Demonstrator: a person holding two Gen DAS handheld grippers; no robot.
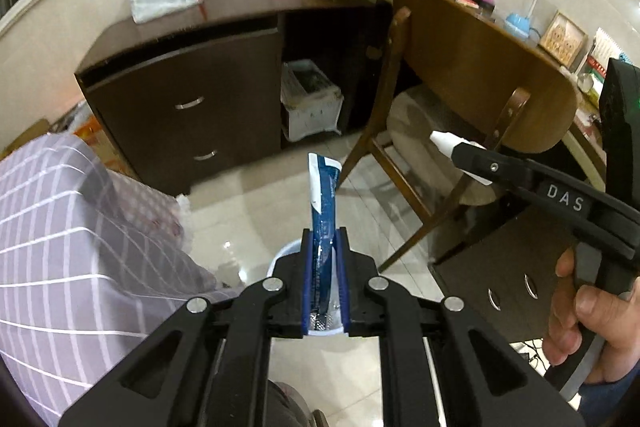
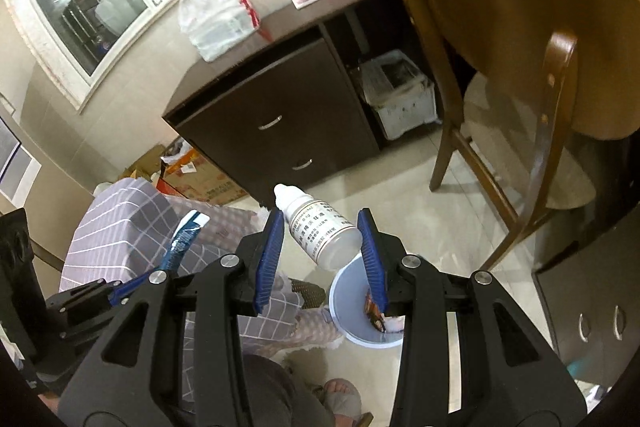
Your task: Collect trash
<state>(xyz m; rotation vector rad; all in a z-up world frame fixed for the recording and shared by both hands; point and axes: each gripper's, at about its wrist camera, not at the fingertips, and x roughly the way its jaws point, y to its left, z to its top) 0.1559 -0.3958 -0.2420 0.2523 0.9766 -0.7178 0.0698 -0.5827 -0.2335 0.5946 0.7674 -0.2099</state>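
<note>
The left gripper (image 1: pixel 324 247) is clamped on a blue foil sachet (image 1: pixel 323 203), which stands up from between its blue pads and juts past their tips.

The right gripper (image 2: pixel 320 227) has its fingers spread wide. A small clear dropper bottle (image 2: pixel 316 229) with a white cap lies tilted between them, cap towards the left pad; it seems to touch that pad, though whether it is gripped or loose cannot be told.

Directly below the right claw's tips stands a pale blue waste bin (image 2: pixel 344 311) on the tiled floor. Inside it lies a crumpled wrapper (image 2: pixel 374 313), dark with orange, partly hidden by the right finger.

Beyond both claws, a white lined basket (image 2: pixel 400 95) sits under the dark desk (image 2: pixel 260 95).
</note>
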